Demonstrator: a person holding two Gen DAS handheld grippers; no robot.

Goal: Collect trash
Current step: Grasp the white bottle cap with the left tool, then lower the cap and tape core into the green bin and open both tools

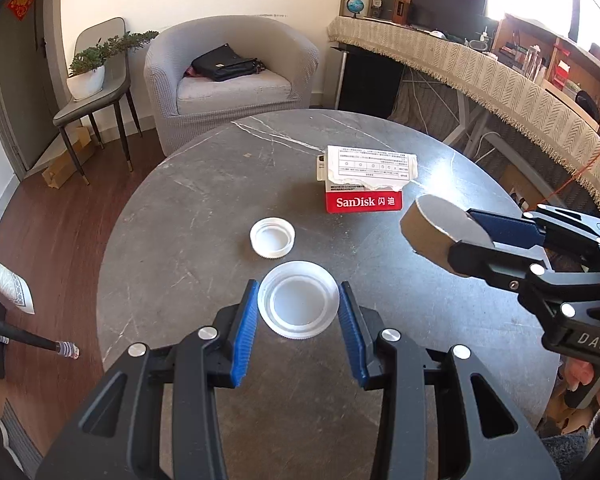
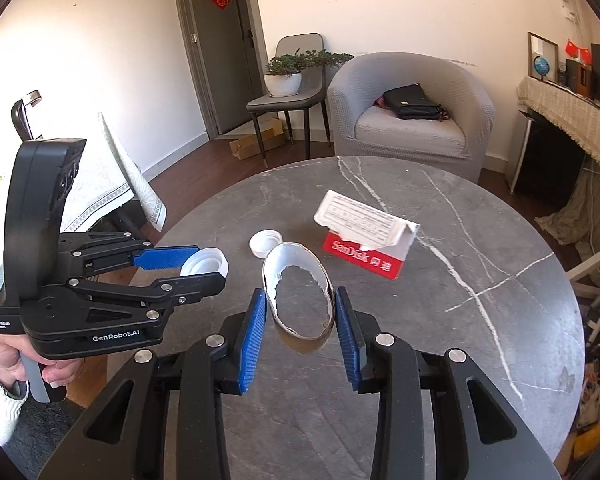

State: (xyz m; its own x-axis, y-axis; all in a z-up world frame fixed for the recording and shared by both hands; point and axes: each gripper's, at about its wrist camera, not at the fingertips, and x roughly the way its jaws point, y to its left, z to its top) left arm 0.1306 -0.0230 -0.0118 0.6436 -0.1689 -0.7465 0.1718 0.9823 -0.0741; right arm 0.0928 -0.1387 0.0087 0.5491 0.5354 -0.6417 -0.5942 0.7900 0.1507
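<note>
Round grey marble-veined table [image 1: 188, 240], taken as landmark. Large translucent white plastic lid [image 1: 298, 305]: clamped between the left gripper's [image 1: 299, 322] pads, apparently lifted clear of the table. Flattened brown cardboard tube [image 2: 300, 300]: squeezed in the right gripper [image 2: 300, 322], above the table. Small white screw cap [image 1: 272, 237] and torn red-and-white SanDisk packet [image 1: 364, 184]: left on the table, uncollected. Step judged: carry-off; a bin is next required, none seen.

Right gripper [image 2: 300, 320] jaws clamp cardboard ring [image 2: 298, 300] (torn).
</note>
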